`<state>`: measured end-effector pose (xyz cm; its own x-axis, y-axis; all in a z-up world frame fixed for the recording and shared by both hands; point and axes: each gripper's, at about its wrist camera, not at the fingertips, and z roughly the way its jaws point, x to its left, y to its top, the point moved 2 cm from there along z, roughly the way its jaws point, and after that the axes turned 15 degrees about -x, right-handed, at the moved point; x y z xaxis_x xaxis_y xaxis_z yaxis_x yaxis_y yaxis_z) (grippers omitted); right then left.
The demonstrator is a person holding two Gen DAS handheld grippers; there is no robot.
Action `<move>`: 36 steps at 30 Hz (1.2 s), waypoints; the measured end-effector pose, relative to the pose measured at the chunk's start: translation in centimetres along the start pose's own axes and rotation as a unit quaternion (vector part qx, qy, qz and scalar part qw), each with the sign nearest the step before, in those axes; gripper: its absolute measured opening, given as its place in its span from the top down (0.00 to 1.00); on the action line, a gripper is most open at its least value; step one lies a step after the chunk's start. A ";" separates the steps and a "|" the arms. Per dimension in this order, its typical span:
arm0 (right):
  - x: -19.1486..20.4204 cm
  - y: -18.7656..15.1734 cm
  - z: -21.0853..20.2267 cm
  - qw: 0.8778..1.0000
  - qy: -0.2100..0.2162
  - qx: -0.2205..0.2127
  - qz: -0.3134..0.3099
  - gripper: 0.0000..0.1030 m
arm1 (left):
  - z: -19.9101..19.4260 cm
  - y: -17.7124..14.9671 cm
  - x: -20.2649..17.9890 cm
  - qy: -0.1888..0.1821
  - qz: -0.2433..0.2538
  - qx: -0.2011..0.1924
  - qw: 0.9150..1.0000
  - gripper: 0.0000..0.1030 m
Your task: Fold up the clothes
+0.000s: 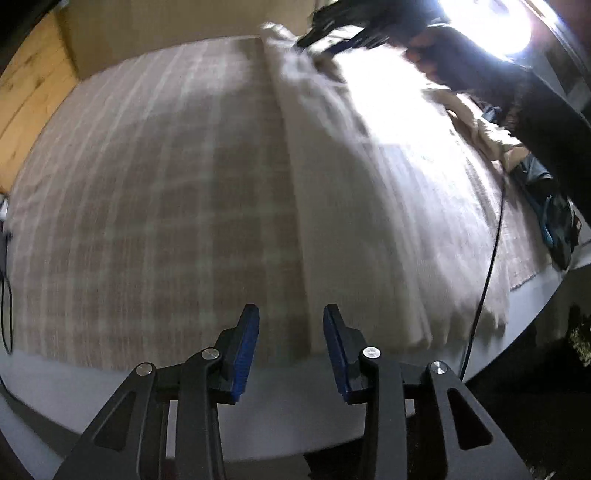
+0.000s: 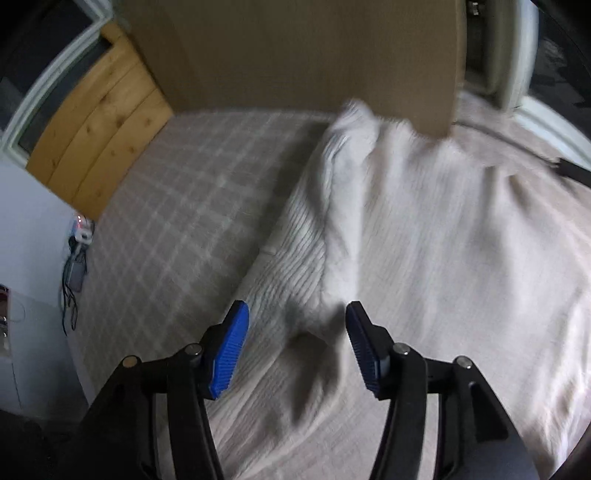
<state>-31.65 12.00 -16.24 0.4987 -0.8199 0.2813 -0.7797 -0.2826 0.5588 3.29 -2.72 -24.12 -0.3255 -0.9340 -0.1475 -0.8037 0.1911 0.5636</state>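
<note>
Two grippers, both pointing steeply down over a bed. Left gripper [image 1: 291, 321] open, blue pads [image 1: 244, 347] apart, nothing between them; hovering over the near edge of the checked cover [image 1: 147, 192], just left of the garment's long folded edge. Right gripper [image 2: 297, 321] open wider, pads [image 2: 225, 354] clear of the cloth, nothing gripped; sitting above the garment's near left part. Garment [image 2: 424, 240]: cream ribbed knit, lying flat on the cover, filling the right half of the bed, running from near edge up to the far edge by the headboard [image 2: 295, 51]. One raised fold or sleeve [image 2: 347, 177] down its left side, bunched at the far end. Same garment [image 1: 351, 221] in left wrist view as a long pale strip, frayed-looking hem at the near right edge; heavy motion blur, detail unclear. Right gripper [image 1: 325, 33] also visible top of that view over the garment's far end, held by a hand [image 1: 432, 51], dark sleeve behind. Black cable [image 1: 487, 258] hanging across the garment's right edge. More clothes piled at the far right edge, beige [image 1: 491, 136] and blue [image 1: 546, 206]. Wood panel [image 2: 96, 129] at far left corner. Strong glare top right in left view.
</note>
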 end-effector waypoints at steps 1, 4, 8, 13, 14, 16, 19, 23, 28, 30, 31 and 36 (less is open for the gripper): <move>0.3 -0.4 0.8 1.000 -0.011 0.011 -0.014 0.47 | 0.1 0.4 -0.4 -0.004 0.006 -0.006 1.000 0.67; 0.8 0.0 0.4 0.999 -0.020 0.009 -0.028 0.55 | 0.7 1.6 -1.9 -0.024 0.028 -0.019 0.999 0.67; 0.3 2.3 -0.8 0.999 -0.009 -0.053 0.000 0.60 | 2.3 2.5 -2.5 -0.038 0.047 -0.013 0.998 0.67; -0.2 4.4 3.7 0.999 0.001 -0.046 0.028 0.60 | 4.3 2.4 -2.4 -0.048 0.060 0.007 0.997 0.66; -0.1 4.3 5.4 0.999 -0.010 -0.023 0.025 0.60 | 4.4 2.4 -2.3 -0.050 0.062 0.007 0.997 0.66; -0.1 4.8 5.2 1.000 -0.019 -0.011 0.017 0.61 | 4.0 2.6 -2.2 -0.054 0.063 0.009 0.997 0.66; -1.1 4.7 -1.3 0.998 -0.009 -0.058 0.037 0.61 | 2.6 3.0 -1.6 -0.063 0.064 0.000 0.996 0.66; -3.7 3.3 -13.4 0.989 -0.039 -0.135 0.043 0.58 | -0.4 3.9 -1.2 -0.080 0.080 -0.027 0.993 0.66; -9.3 -1.9 -26.6 0.976 -0.126 -0.175 0.034 0.32 | -3.1 5.3 -3.0 -0.077 0.125 -0.048 0.988 0.66; -11.8 -4.5 -29.8 0.973 -0.166 -0.158 0.022 0.31 | -3.0 5.7 -5.3 -0.082 0.130 -0.054 0.987 0.66; -13.5 -5.9 -30.7 0.973 -0.180 -0.141 0.019 0.31 | -2.9 5.9 -6.5 -0.085 0.132 -0.058 0.986 0.66; -20.6 -13.1 -31.0 0.983 -0.170 -0.068 0.028 0.31 | -0.1 6.7 -15.6 -0.128 0.128 -0.066 0.981 0.66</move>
<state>-19.97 48.04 -5.21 0.2823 -0.9580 0.0509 -0.7335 -0.1814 0.6551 3.06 13.12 -17.93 -0.6366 -0.7503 -0.1780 -0.6135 0.3530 0.7064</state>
